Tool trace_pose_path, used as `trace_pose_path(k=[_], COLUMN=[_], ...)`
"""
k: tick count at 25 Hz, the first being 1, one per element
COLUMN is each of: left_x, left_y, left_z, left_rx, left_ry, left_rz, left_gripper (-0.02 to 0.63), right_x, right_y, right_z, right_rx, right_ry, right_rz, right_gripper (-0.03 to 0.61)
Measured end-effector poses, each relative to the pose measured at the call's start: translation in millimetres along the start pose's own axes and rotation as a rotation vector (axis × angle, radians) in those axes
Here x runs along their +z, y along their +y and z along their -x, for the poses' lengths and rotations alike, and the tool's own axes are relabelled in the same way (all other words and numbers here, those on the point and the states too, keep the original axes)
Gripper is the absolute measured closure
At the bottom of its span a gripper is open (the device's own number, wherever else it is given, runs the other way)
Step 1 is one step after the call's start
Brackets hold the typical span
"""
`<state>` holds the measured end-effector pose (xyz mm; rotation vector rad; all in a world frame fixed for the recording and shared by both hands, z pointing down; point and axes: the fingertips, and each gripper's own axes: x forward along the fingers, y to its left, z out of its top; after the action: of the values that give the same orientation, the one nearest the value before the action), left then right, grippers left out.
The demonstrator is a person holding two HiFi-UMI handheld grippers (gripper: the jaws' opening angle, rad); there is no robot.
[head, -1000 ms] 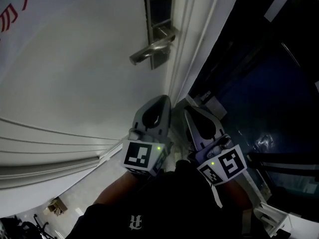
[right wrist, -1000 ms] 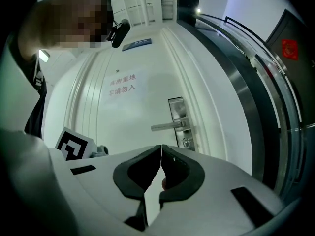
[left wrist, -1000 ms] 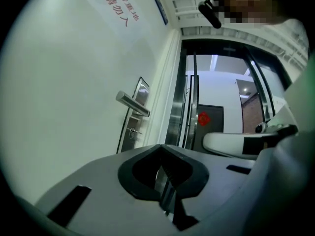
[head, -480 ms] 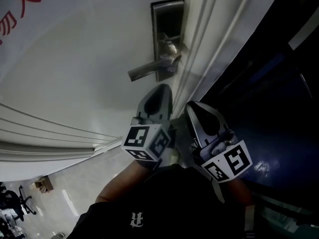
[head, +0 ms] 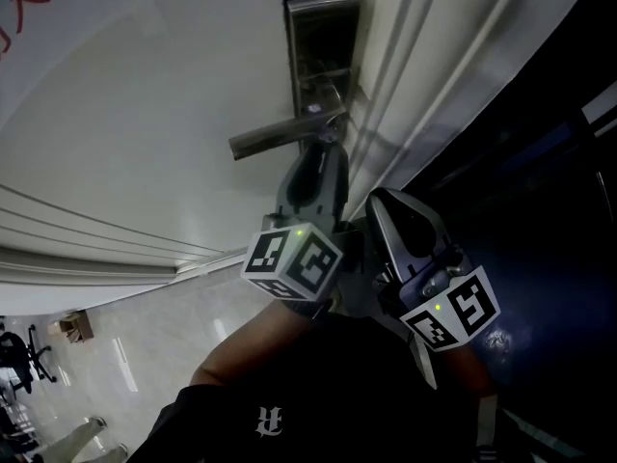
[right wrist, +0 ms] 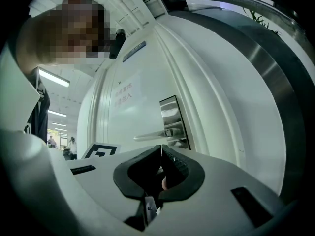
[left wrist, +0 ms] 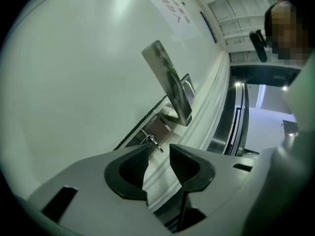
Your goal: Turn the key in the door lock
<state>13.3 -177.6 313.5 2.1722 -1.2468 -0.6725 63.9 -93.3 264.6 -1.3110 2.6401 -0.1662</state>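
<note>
The small silver key (left wrist: 153, 143) sticks out of the long silver lock plate (head: 323, 41) on the white door (head: 145, 95). It is close to the door's edge, just by the base of the silver lever handle (head: 275, 140), and it points out toward the left gripper (left wrist: 160, 150), the nearer one. That gripper's jaws have just been opening and hold nothing. The key is right in front of their tips, a bit toward the left jaw. The right gripper (right wrist: 161, 150) is farther back, with its jaws pressed together and empty.
</note>
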Motion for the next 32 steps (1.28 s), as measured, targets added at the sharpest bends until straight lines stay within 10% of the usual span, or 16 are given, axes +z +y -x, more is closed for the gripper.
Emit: trace_pose_path(k=[17,24,32], left_x=[2,3,1], left_y=[6,3,-4], left_z=[-16,-16,-18], left_rx=[-0.049,0.020,0.097], left_ry=[-0.112,-0.048,0.053], left_rz=[0.291,0.000,-0.522], left_gripper=[0.581,0.581,0.581], right_x=[-6,-9,-6], right_y=[-10,-10,-11], right_z=[2,4,6], right_rx=[0.048,0.058,0.071], right_ry=[0.044,0.052,0.030], right_rz=[-0.001,-0.007,-0.030], right_gripper=[0.563,0.563,0.563])
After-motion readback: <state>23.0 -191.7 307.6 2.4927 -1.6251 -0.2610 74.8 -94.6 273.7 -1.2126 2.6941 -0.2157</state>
